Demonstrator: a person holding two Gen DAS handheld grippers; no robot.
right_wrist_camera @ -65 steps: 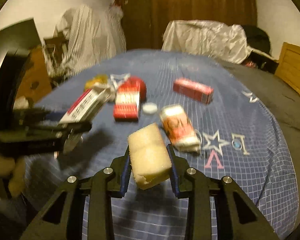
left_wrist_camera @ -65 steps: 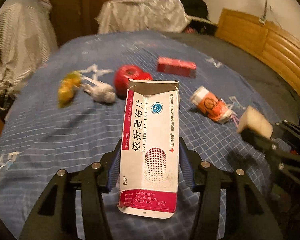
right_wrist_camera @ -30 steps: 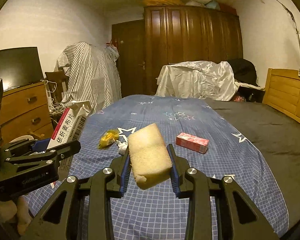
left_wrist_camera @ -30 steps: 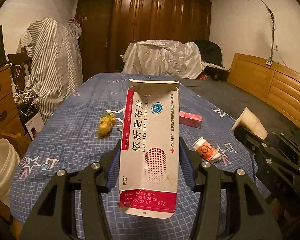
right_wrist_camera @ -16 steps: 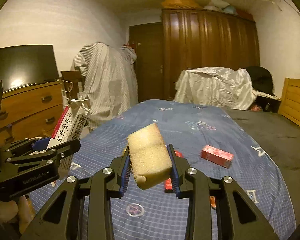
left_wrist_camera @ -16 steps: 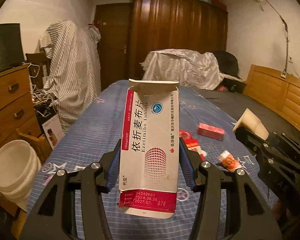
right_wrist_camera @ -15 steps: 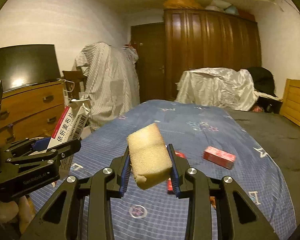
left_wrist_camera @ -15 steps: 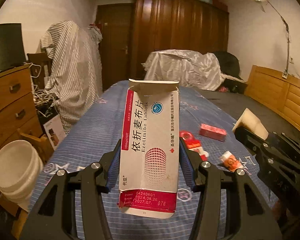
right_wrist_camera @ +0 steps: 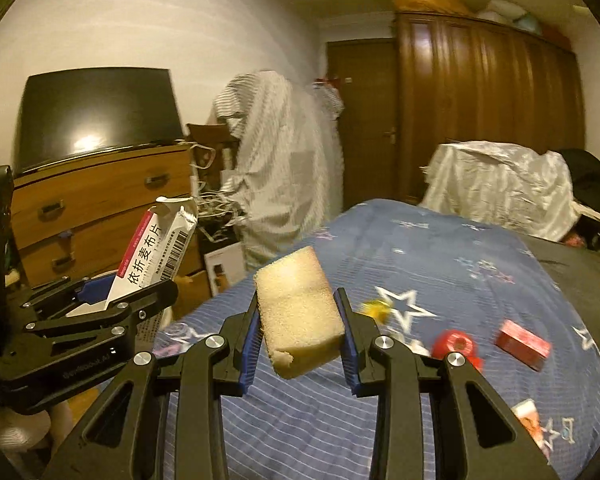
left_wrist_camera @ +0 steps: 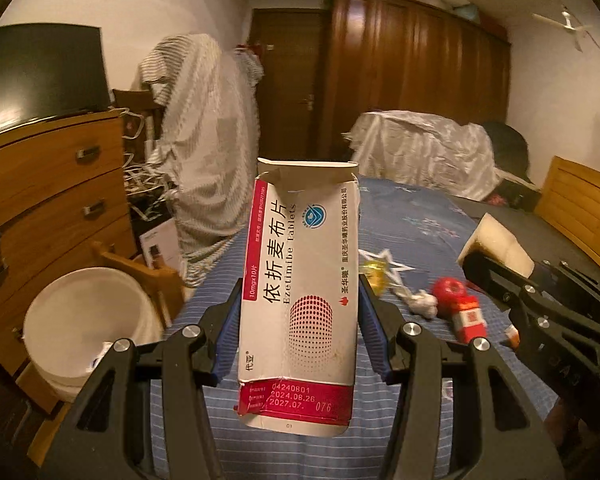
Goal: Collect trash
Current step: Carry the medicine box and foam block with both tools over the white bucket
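Observation:
My left gripper (left_wrist_camera: 300, 336) is shut on a white and red tablet box (left_wrist_camera: 300, 300), held upright above the bed's left edge; the box also shows in the right wrist view (right_wrist_camera: 156, 256). My right gripper (right_wrist_camera: 300, 340) is shut on a beige sponge block (right_wrist_camera: 300, 312), which also shows in the left wrist view (left_wrist_camera: 496, 244). A white bucket (left_wrist_camera: 80, 320) stands on the floor at lower left. On the blue bedspread (right_wrist_camera: 440, 264) lie a yellow wrapper (left_wrist_camera: 374, 272), a crumpled tissue (left_wrist_camera: 422, 304), a red round piece (left_wrist_camera: 450, 288) and a red box (right_wrist_camera: 522, 344).
A wooden dresser (left_wrist_camera: 40, 200) with a dark screen (left_wrist_camera: 40, 72) stands on the left. A striped cloth (left_wrist_camera: 204, 140) drapes a chair behind it. A wooden wardrobe (left_wrist_camera: 412, 80) and a covered heap (left_wrist_camera: 420, 152) are at the back. A wooden headboard (left_wrist_camera: 580, 208) is at right.
Both grippers have swung left and away from the trash, each keeping its load. The white bucket and dresser have come further into the left wrist view.

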